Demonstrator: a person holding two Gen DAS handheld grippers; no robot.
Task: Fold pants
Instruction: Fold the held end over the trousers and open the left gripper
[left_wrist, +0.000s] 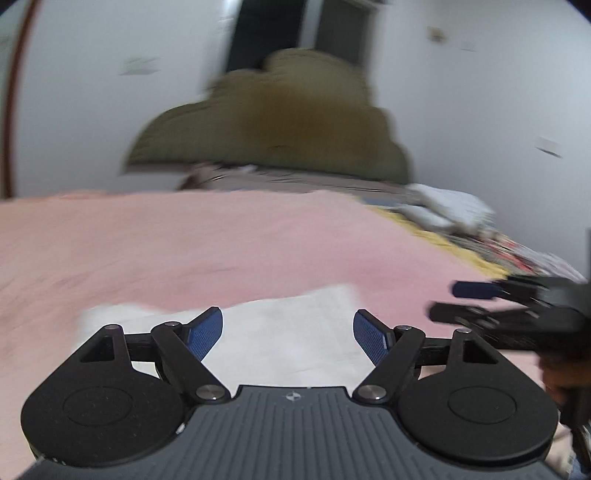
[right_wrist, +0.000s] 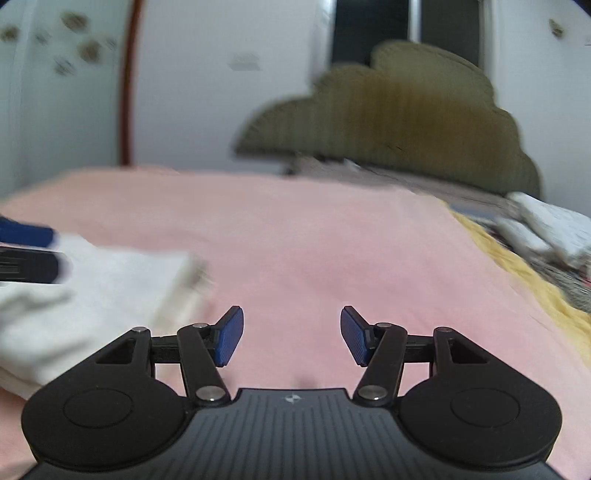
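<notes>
Both views are smeared with motion blur, so fine detail is hard to make out. The white pants (right_wrist: 92, 291) lie on the pink sheet (right_wrist: 314, 240) as a thick folded stack, its layered edge showing on the side nearest the right gripper (right_wrist: 291, 334). That gripper is over bare pink sheet just beside the stack, its blue pads (right_wrist: 231, 334) spread apart with nothing between them. The left gripper (left_wrist: 288, 334) is over the pants (left_wrist: 277, 332), which fill the space under and ahead of it; its pads (left_wrist: 205, 332) are also spread wide and grip nothing. Whether either gripper touches the cloth cannot be told. From the left wrist view the right gripper (left_wrist: 465, 301) shows at the right edge, seen side-on, over the pink sheet just past the edge of the white cloth. From the right wrist view the left gripper's fingers (right_wrist: 29, 251) come in at the left edge over the stack. At the far end of the bed an olive, cloud-shaped headboard (left_wrist: 273, 122) stands against the white wall (left_wrist: 92, 110), and a heap of pale cloth (right_wrist: 550, 229) lies on a yellow patterned cover (right_wrist: 524, 277) along the far right side.
</notes>
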